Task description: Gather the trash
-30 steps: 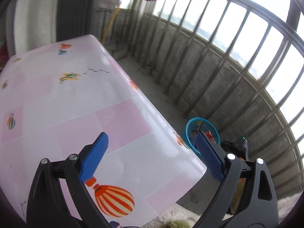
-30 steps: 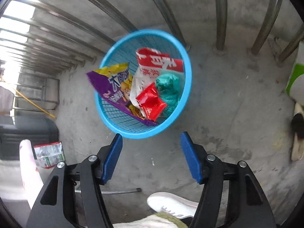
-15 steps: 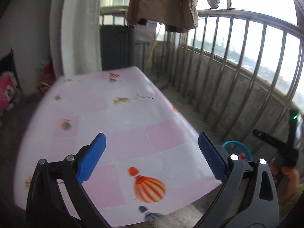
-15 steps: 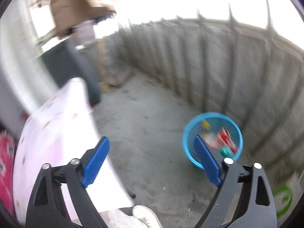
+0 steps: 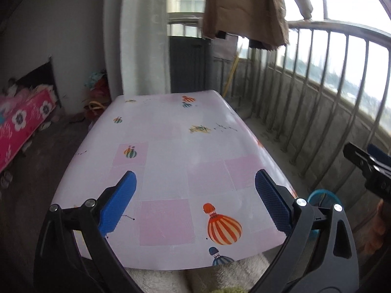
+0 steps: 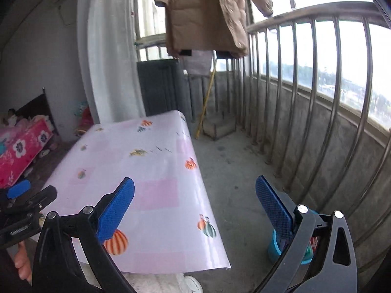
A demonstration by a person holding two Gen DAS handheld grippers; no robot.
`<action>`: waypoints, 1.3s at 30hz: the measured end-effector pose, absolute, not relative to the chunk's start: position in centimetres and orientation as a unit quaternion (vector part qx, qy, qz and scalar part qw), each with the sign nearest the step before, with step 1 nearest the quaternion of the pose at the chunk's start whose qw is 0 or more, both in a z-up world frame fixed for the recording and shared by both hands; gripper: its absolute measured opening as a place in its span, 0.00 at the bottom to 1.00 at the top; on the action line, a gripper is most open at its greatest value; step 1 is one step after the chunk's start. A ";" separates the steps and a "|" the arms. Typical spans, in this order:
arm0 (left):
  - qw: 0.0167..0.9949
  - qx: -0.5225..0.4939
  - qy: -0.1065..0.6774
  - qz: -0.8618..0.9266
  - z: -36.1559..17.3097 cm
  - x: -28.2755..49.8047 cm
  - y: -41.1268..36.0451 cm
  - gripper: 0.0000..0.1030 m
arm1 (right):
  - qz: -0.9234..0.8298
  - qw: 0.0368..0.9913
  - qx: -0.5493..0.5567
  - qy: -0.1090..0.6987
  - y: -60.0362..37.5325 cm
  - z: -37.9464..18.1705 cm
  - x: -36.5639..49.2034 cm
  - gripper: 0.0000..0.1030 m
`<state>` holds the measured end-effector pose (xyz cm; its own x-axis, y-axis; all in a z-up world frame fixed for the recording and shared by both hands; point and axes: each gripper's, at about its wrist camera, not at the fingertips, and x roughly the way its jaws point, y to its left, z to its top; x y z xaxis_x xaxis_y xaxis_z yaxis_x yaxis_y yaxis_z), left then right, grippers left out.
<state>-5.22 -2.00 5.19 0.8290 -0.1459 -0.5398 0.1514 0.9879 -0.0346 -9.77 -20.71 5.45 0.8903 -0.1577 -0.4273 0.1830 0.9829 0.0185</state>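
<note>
No readable text; small white print on left tool body illegible.

A pink-and-white checked cloth is covering the table, scattered with striped hot-air balloons, the biggest one showing orange and cream bands (a smaller blue one sits beside it). Both grippers are wearing bright blue textured pads on black frames. A light blue basket is showing red wrappers inside. A tan padded coat is hanging above grey railing bars. At the left, a hot-pink bedcover is displaying white flowers. A yellow pole is leaning by a dark grey panel.
</note>
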 end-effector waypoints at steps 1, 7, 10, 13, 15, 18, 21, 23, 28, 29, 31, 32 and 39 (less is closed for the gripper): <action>0.956 -0.006 0.285 -0.071 5.0 -5.3 -1.7 0.91 | -0.087 0.972 0.026 0.217 -20.2 5.9 -9.8 0.94; 0.938 0.002 0.343 -0.037 2.1 -5.3 -1.6 0.91 | -0.108 0.962 -0.023 0.249 -18.3 5.7 -8.9 0.94; 0.931 0.011 0.363 -0.029 1.1 -5.4 -1.5 0.91 | -0.106 0.957 -0.012 0.271 -18.0 4.6 -8.9 0.94; 0.930 0.015 0.368 -0.008 0.3 -5.5 -1.2 0.91 | -0.096 0.939 -0.007 0.329 -17.7 2.5 -8.4 0.94; 0.923 0.018 0.384 0.000 -0.2 -5.3 -1.1 0.91 | -0.093 0.928 -0.007 0.361 -17.7 0.9 -8.3 0.94; 0.915 0.015 0.402 0.008 -1.0 -5.1 -0.9 0.91 | -0.103 0.916 -0.029 0.386 -17.5 -0.9 -8.8 0.94; 0.913 0.014 0.407 0.009 -1.3 -5.2 -1.0 0.91 | -0.125 0.916 -0.046 0.378 -17.8 -1.5 -9.9 0.94; 0.912 0.016 0.411 0.004 -1.5 -5.1 -1.4 0.91 | -0.134 0.914 -0.045 0.379 -18.2 -1.9 -10.2 0.94; 0.905 0.015 0.425 -0.005 -1.8 -4.3 -2.3 0.91 | -0.143 0.906 -0.029 0.397 -19.5 -2.9 -10.8 0.94; 0.906 0.011 0.424 -0.006 -1.7 -4.2 -2.3 0.91 | -0.145 0.906 -0.028 0.397 -19.6 -2.9 -10.8 0.94; 0.906 0.008 0.423 -0.006 -1.7 -4.2 -2.4 0.91 | -0.155 0.905 -0.025 0.395 -20.1 -2.7 -11.1 0.94; 0.906 0.007 0.424 -0.007 -1.8 -4.2 -2.5 0.91 | -0.160 0.905 -0.025 0.393 -20.3 -2.6 -11.2 0.94; 0.901 0.008 0.433 -0.016 -2.2 -3.7 -3.2 0.91 | -0.179 0.904 -0.032 0.387 -21.1 -1.7 -11.4 0.94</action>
